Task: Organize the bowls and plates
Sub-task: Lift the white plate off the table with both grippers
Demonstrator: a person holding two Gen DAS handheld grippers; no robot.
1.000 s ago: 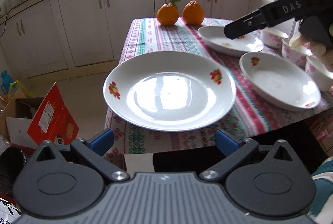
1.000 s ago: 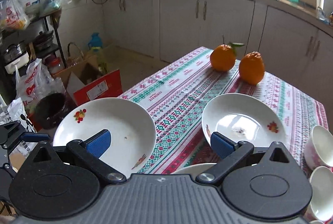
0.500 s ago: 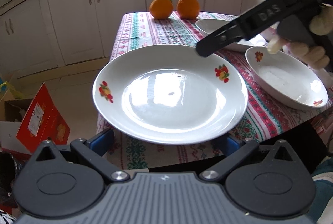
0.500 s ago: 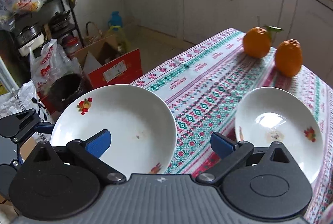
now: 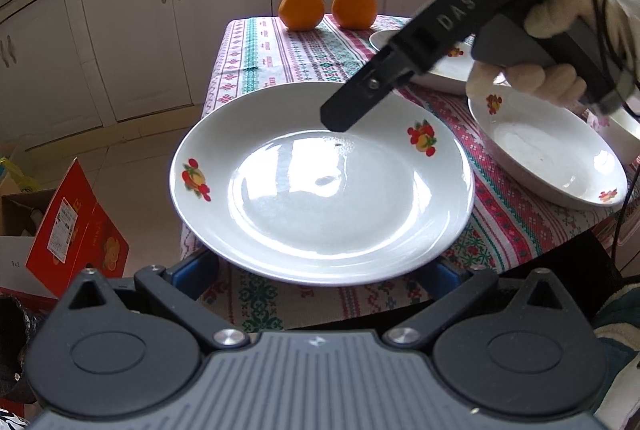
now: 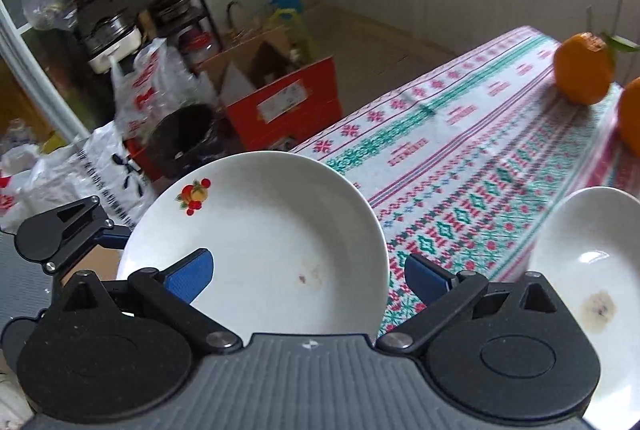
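Observation:
A white plate with fruit prints (image 5: 320,186) sits at the table's near left corner, its rim overhanging the edge. My left gripper (image 5: 320,276) is open, its blue fingertips just under the plate's near rim. My right gripper (image 6: 308,278) is open and reaches over the same plate (image 6: 276,242); its dark finger (image 5: 360,102) hovers over the plate's far rim. A second plate (image 5: 552,158) lies to the right and a third plate (image 5: 444,66) behind it, partly hidden by the right gripper.
Two oranges (image 5: 328,6) stand at the far end of the patterned tablecloth (image 5: 288,58). A red cardboard box (image 5: 76,234) and bags sit on the floor to the left. White cabinets (image 5: 132,38) line the back wall.
The right gripper has swung left and down over the near plate. The left gripper has moved forward, so its fingertips now sit under the plate's near rim.

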